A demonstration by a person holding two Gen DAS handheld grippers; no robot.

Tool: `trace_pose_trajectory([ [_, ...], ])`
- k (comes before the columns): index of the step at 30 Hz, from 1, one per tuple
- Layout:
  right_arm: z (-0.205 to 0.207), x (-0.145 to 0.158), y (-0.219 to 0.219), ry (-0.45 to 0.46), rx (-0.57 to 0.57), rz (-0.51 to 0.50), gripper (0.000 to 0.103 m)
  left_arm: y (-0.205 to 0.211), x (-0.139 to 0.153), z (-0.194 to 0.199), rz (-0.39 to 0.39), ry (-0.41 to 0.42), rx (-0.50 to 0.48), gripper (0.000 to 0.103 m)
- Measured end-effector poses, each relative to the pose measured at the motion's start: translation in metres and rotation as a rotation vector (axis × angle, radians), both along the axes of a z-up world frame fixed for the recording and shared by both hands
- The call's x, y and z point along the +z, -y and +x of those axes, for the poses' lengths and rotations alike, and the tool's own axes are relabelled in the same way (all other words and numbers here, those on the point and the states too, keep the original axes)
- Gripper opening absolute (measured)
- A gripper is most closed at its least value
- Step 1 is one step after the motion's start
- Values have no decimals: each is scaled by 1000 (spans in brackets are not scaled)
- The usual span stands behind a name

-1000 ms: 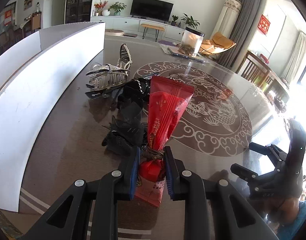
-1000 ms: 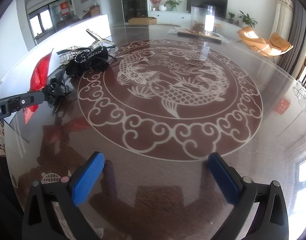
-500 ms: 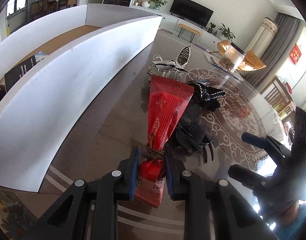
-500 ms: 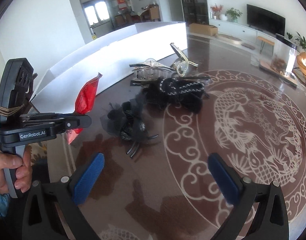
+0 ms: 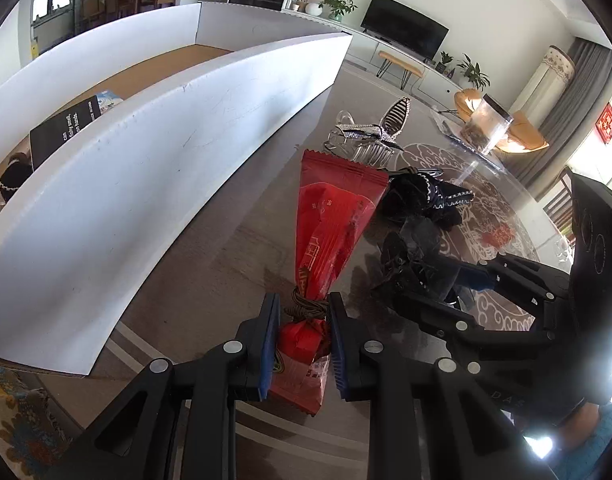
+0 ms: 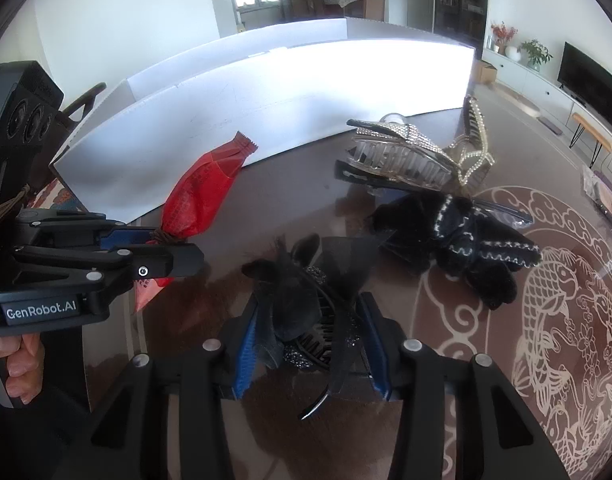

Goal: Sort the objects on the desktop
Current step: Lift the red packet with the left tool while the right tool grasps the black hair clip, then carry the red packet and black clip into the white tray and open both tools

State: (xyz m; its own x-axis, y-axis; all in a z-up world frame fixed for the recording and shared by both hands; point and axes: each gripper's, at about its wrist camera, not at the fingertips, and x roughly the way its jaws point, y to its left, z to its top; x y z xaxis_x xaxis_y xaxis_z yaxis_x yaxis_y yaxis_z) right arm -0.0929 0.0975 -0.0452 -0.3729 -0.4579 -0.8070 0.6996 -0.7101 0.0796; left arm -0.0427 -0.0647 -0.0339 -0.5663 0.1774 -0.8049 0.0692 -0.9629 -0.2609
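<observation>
My left gripper [image 5: 302, 312] is shut on a red snack packet [image 5: 333, 220] tied with a brown band and holds it above the table beside the white box [image 5: 166, 140]. From the right wrist view the packet [image 6: 202, 192] and the left gripper [image 6: 162, 248] show at the left. My right gripper [image 6: 309, 320] has its jaws closing around a black feathered hair clip [image 6: 298, 300] on the table, and its blue pads touch the clip on both sides. The left wrist view shows this right gripper [image 5: 421, 284] at the clip [image 5: 401, 252].
A black velvet bow [image 6: 457, 248] and rhinestone claw clips [image 6: 401, 152] lie just beyond the feathered clip. The box holds a black booklet [image 5: 66, 124]. A clear jar [image 5: 485, 124] stands far across the round patterned table [image 6: 545, 320]. A hand [image 6: 22, 364] grips the left tool.
My right gripper swung left from the table's patterned middle to the clip pile and closed from wide open around the black feathered clip. My left gripper carried the packet nearer the box, then stayed.
</observation>
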Motion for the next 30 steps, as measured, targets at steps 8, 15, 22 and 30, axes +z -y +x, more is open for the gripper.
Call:
trace_pose_trajectory([
  [8, 0, 66, -38, -40, -50, -21, 47, 2, 55, 17, 94, -108, -29, 23],
  [15, -38, 143, 41, -108, 20, -122, 47, 93, 116, -4, 78, -180, 105, 23],
  [22, -81, 148, 174, -156, 133, -99, 47, 204, 103, -50, 12, -71, 254, 23],
  [30, -133, 73, 238, -13, 104, 17, 54, 241, 47, -84, -65, 123, 290, 25],
])
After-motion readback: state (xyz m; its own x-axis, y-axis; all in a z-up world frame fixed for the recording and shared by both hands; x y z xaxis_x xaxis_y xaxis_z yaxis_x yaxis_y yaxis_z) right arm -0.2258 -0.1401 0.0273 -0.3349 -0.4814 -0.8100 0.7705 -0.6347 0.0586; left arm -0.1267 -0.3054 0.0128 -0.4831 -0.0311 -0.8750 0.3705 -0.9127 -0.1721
